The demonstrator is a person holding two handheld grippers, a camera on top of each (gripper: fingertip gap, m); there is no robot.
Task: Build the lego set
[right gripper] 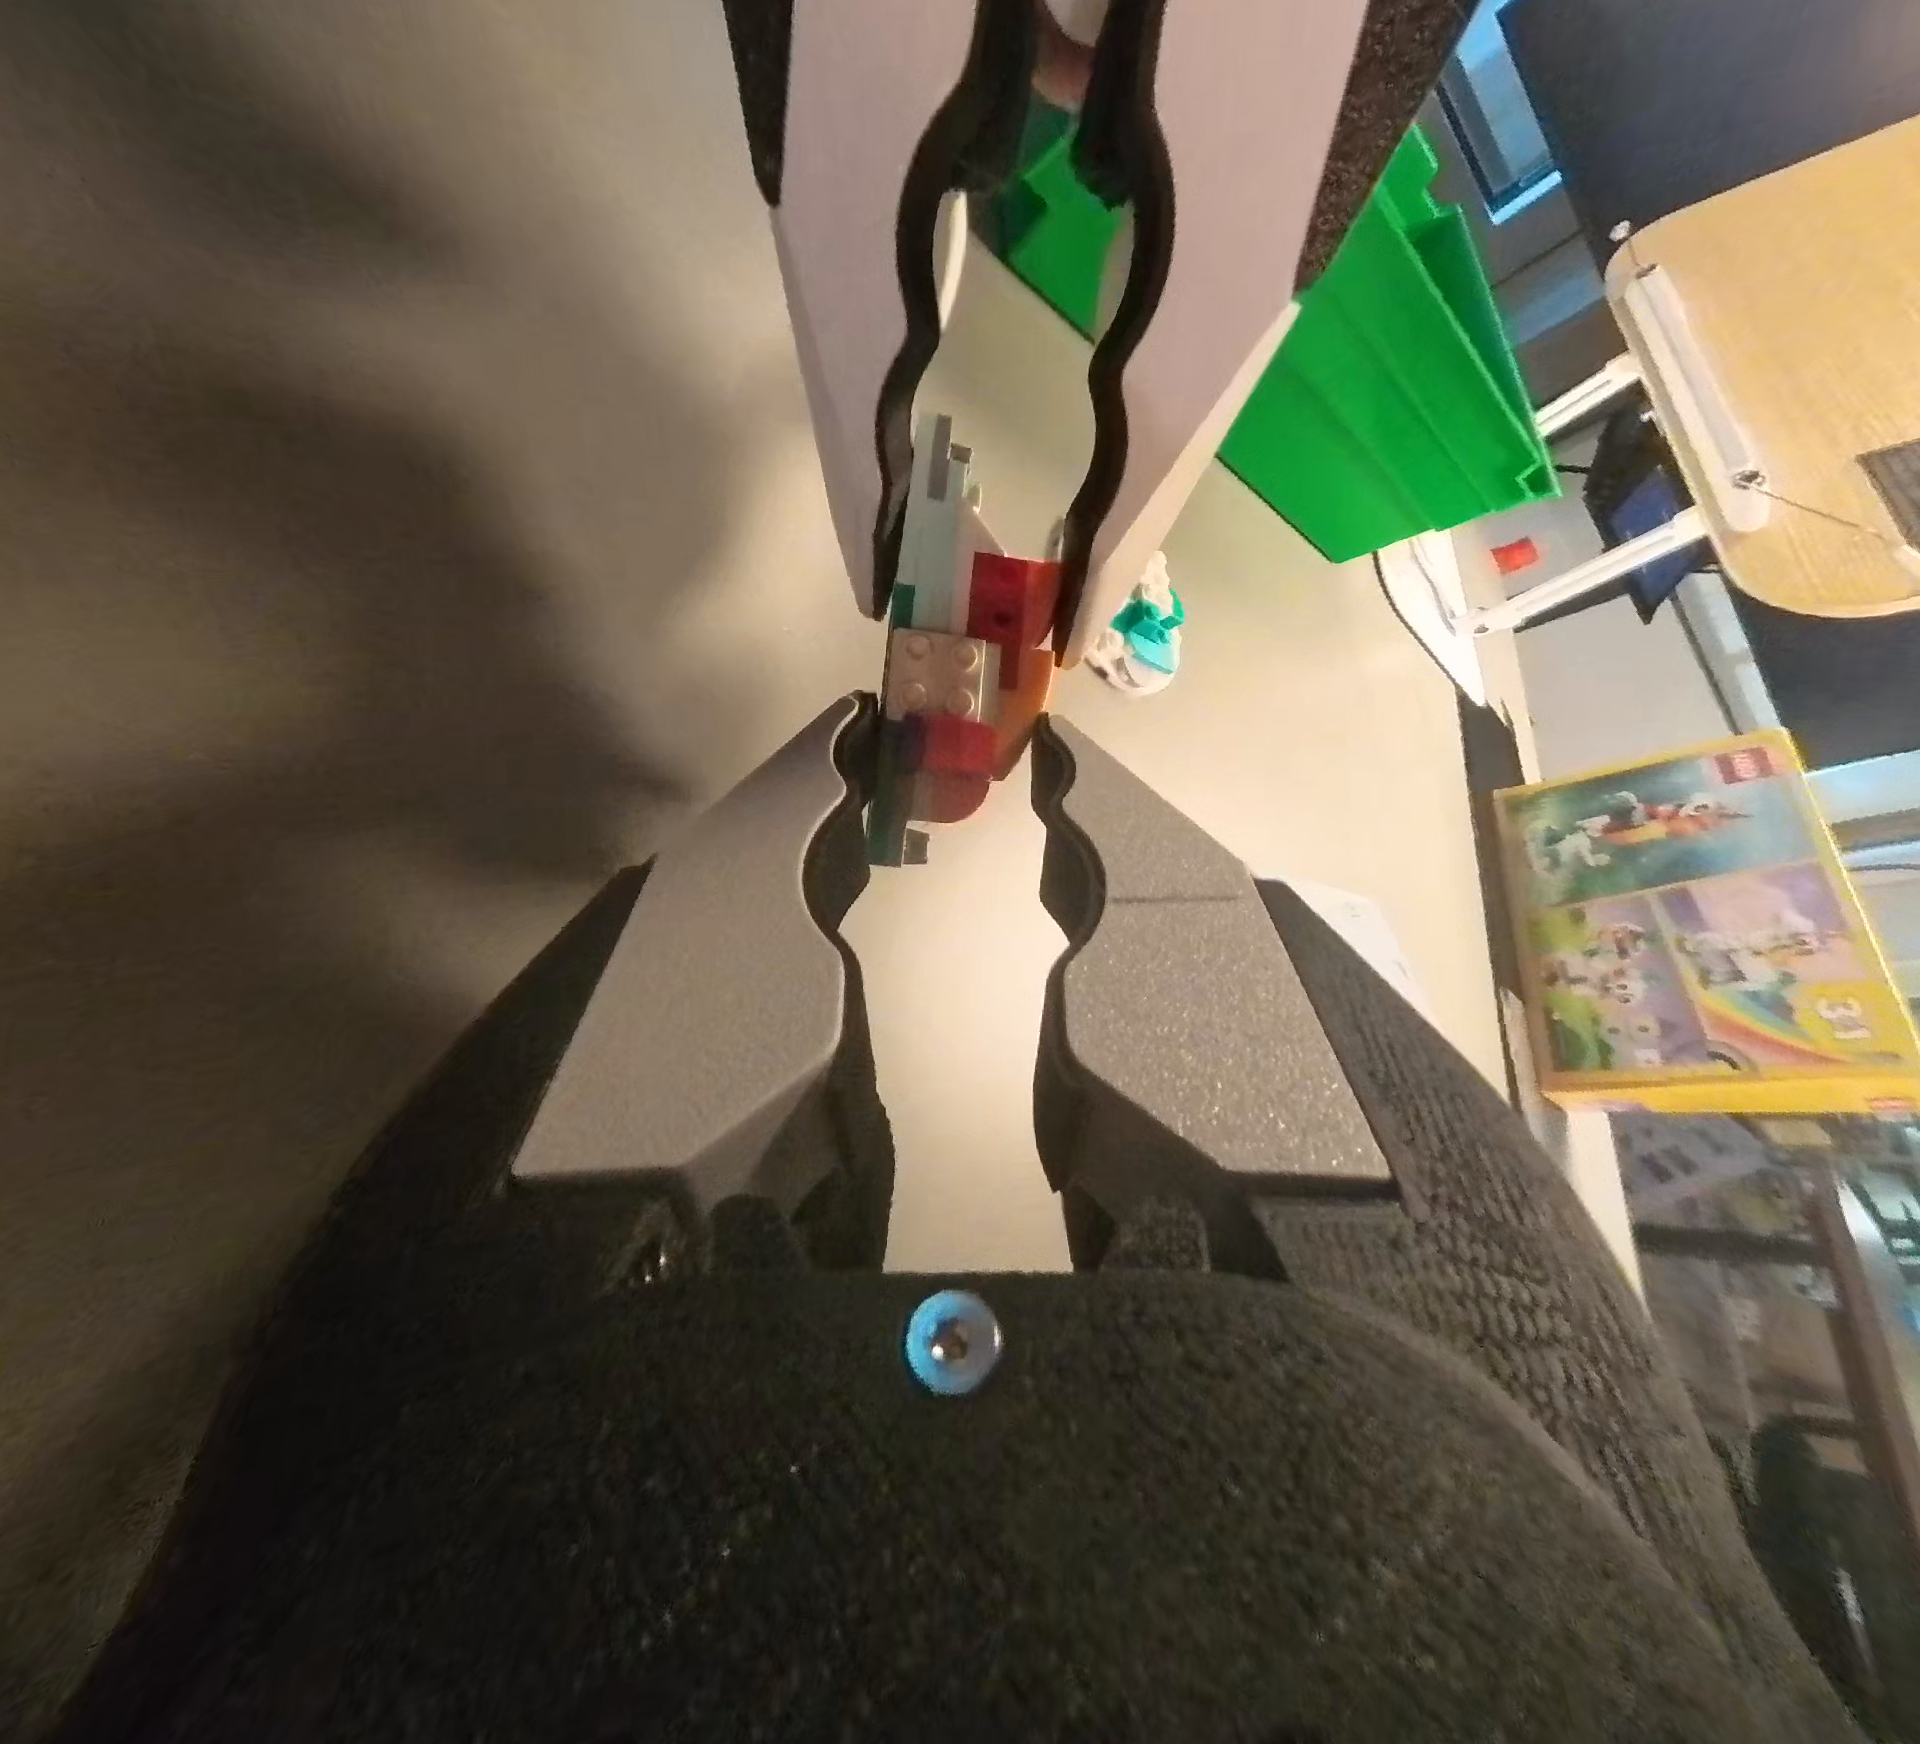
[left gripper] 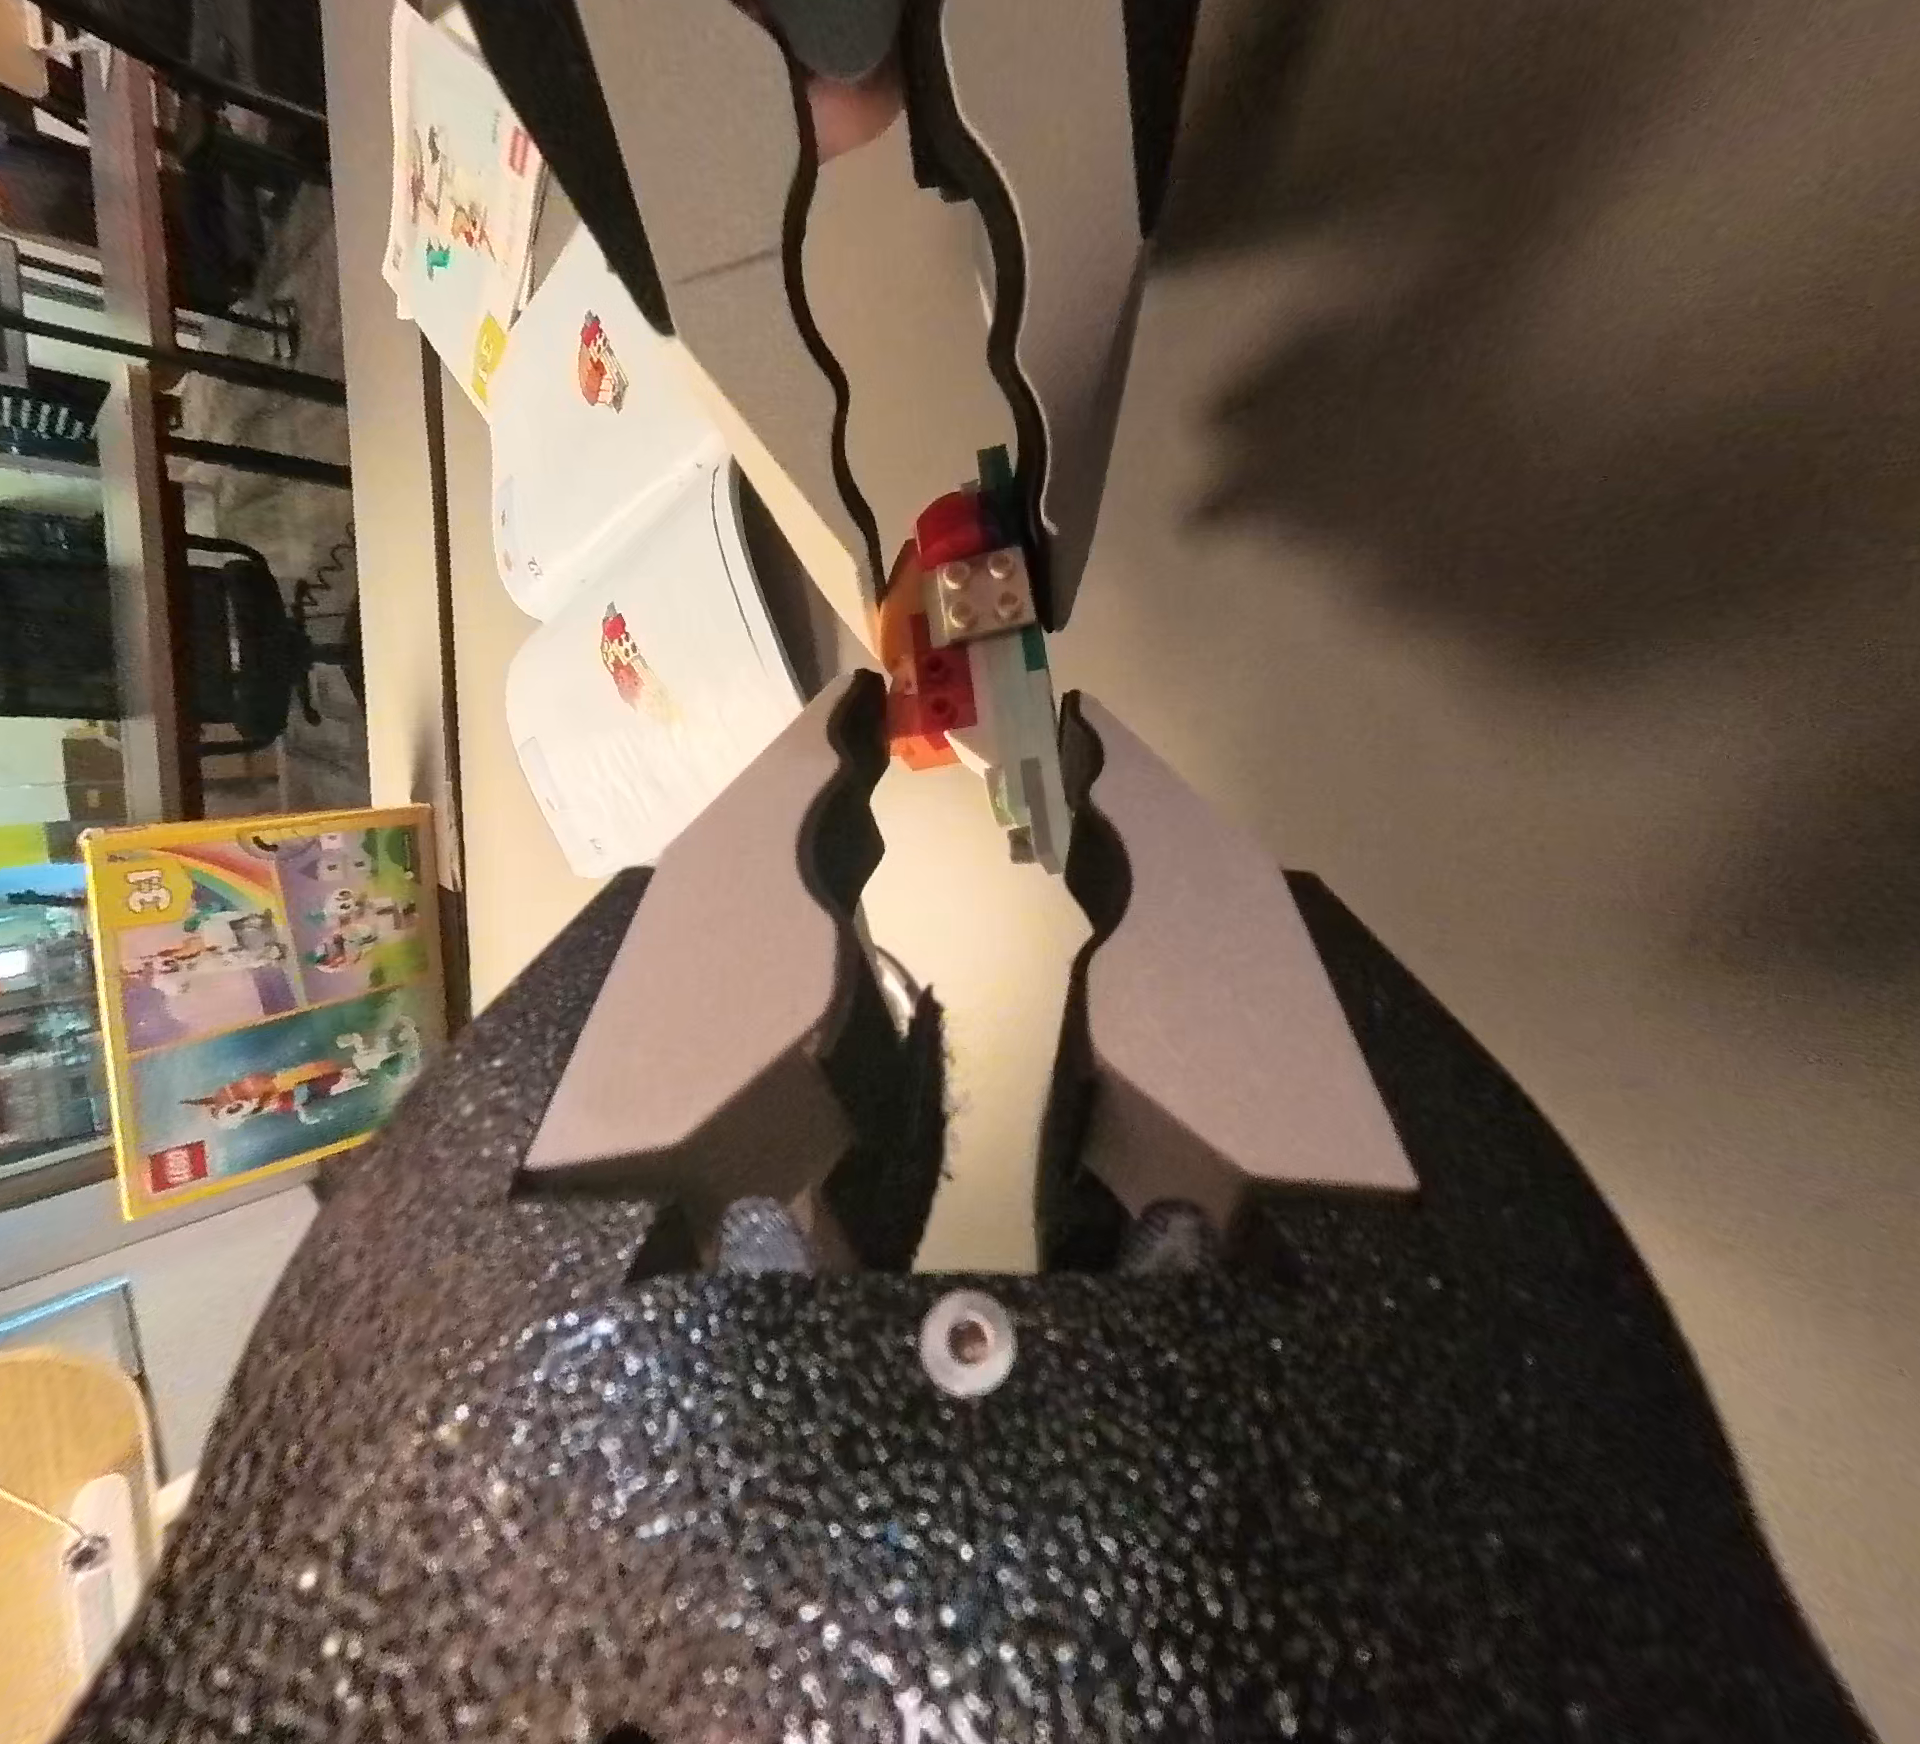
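A small lego model (left gripper: 977, 598) of red, orange, white, teal and grey bricks is held in the air between my two grippers, which face each other tip to tip. My left gripper (left gripper: 968, 697) is shut on its white and orange end. My right gripper (left gripper: 961, 603) reaches in from the top of the left wrist view and is shut on the red and grey end. In the right wrist view the model (right gripper: 940, 666) sits between my right gripper (right gripper: 951, 718) below and my left gripper (right gripper: 975, 629) above. A grey 2x2 brick faces both cameras.
Open instruction booklets (left gripper: 613, 551) lie on the white table (right gripper: 1247, 759). The yellow lego box (right gripper: 1683, 925) stands at the table edge, also in the left wrist view (left gripper: 270, 998). Green bins (right gripper: 1351, 364) and a small teal and white lego build (right gripper: 1143, 634) sit beyond the grippers. My two grippers' fingertips are within a few centimetres of each other.
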